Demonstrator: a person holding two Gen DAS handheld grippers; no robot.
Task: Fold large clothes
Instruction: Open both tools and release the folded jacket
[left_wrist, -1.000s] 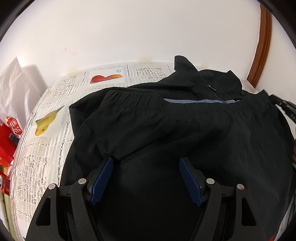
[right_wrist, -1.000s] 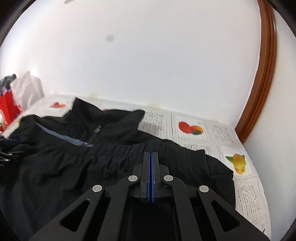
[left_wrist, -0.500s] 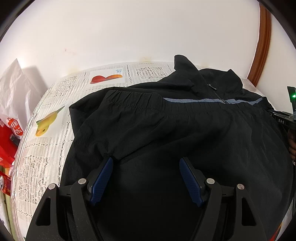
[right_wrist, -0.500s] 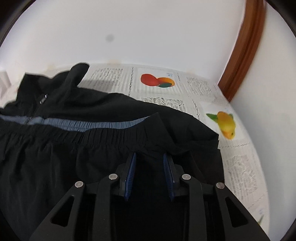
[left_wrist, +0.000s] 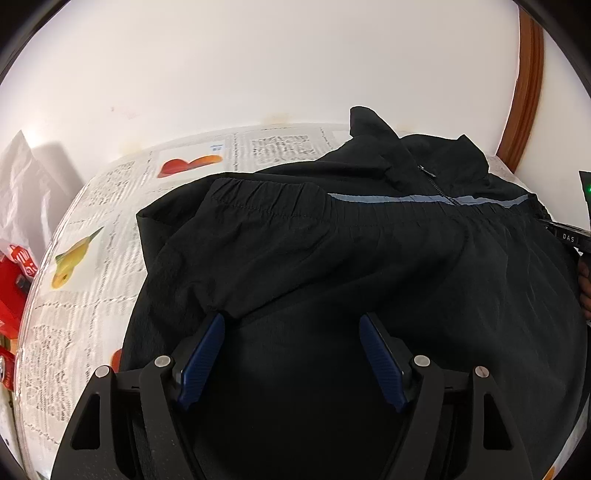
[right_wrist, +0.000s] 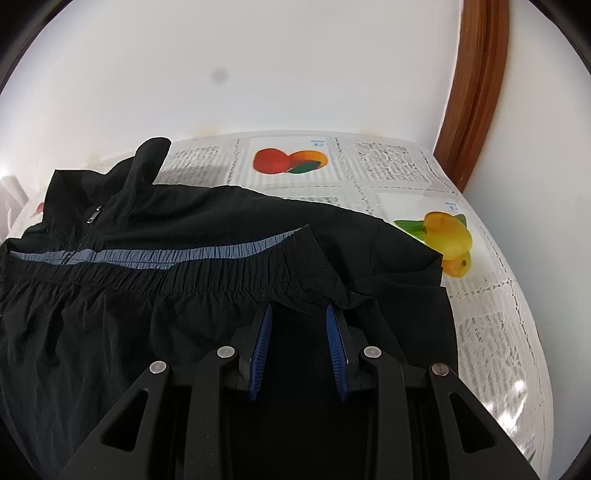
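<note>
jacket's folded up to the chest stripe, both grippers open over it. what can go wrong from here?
1. The folded hem sits bunched and loose; with both the left gripper and right gripper open, it may slide back.
2. The collar stands up, so the next fold could trap a lump.
3. The lace tablecloth might snag the fingers.

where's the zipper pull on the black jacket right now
The zipper pull sits below the raised collar, upper left in the right wrist view and upper right in the left wrist view, just above the grey-blue stripe.
</note>
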